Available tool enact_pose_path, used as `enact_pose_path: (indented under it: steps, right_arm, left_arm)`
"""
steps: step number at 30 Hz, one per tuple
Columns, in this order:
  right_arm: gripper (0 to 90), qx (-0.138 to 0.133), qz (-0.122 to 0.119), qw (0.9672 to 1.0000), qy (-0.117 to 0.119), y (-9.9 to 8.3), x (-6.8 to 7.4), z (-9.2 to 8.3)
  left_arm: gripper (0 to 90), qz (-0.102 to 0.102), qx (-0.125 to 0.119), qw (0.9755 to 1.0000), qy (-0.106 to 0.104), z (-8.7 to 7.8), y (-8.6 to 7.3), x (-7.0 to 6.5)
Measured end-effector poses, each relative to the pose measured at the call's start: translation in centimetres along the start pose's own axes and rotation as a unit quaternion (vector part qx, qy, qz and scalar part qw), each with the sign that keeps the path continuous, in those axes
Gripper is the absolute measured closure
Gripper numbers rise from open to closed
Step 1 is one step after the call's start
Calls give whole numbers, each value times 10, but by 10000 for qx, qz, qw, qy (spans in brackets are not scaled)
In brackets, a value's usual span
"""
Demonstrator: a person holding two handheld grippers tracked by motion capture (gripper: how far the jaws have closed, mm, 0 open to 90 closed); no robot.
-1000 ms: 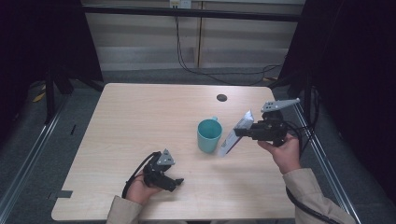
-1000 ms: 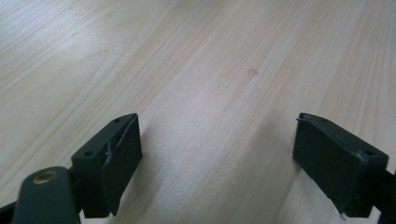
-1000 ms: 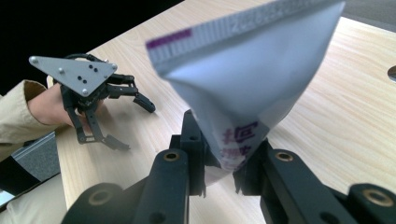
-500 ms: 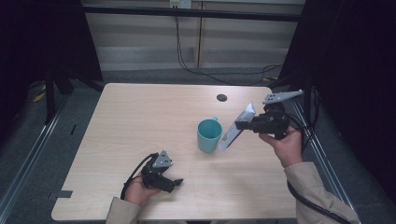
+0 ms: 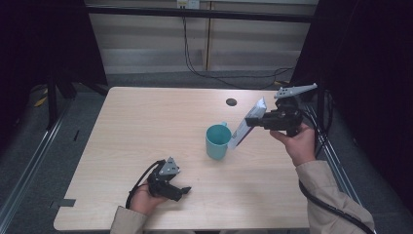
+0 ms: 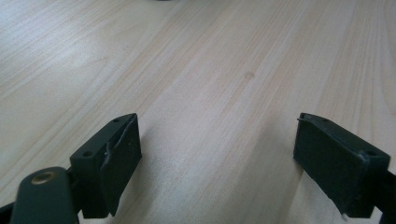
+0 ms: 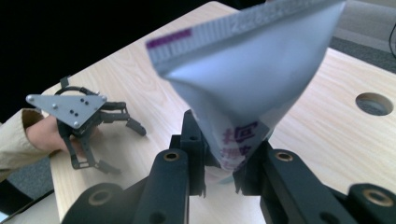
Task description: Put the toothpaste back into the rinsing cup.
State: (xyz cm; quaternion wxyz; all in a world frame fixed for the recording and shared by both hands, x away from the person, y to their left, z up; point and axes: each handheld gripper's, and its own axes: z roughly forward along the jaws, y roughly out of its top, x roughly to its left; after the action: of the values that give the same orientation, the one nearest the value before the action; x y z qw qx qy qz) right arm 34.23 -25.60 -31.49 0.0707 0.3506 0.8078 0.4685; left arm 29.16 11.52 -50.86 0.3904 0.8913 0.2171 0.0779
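Here, right tool (image 5: 249, 122) clamped on a silver pouch (image 5: 247, 123), jaws pinching its narrow end, as seen close up in the right gripper view (image 7: 219, 179), where the pouch (image 7: 243, 88) fans upward from the pads, grey and glossy, with a purple stripe along its crimped top edge and purple print near the pinched part. Held aloft off the desk (image 5: 146, 126), tilted, upper corner toward the far edge, lower corner hanging just beside a teal mug (image 5: 217, 141), close to its rim; contact with the mug impossible to judge. Gripped from the right side by a hand in a beige sleeve, grey three-cornered plate on top, black cable trailing down past the desk's right edge.

Further out: mug upright near the middle of the desk, open mouth up, handle facing away toward the far side. Beyond it, a small round dark hole (image 5: 231, 102) in the desktop near the far edge, also visible at the right of the right gripper view (image 7: 372, 103).

Left tool (image 5: 184, 190) resting low at the near edge of the desk, well apart from mug and pouch, jaws spread wide with bare wood between them in the left gripper view (image 6: 233, 158); nothing held. Same tool in the right gripper view (image 7: 121, 144), on the desk in a beige-sleeved hand.
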Motion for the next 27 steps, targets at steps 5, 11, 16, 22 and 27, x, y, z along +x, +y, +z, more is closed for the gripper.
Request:
enact_pose_path:
  steps: [5, 11, 16, 22, 27]
  right_arm:
    - [766, -111, 54, 9999, -64, 6, -4, 0]
    - [766, -170, 105, 9996, -208, 10, -8, 7]
    - [765, -211, 124, 9992, -318, 12, -10, 15]
    - [766, -188, 164, 9987, -446, 12, -12, 27]
    - [766, -186, 160, 9980, -577, 11, -15, 36]
  left_arm:
    - [146, 1, 0, 10000, 1, 0, 0, 0]
    - [145, 3, 1, 10000, 0, 0, 0, 0]
    - [146, 2, -1, 10000, 0, 0, 0, 0]
    - [145, 3, -1, 10000, -6, 0, 0, 0]
    - [146, 4, -17, 10000, 4, 0, 0, 0]
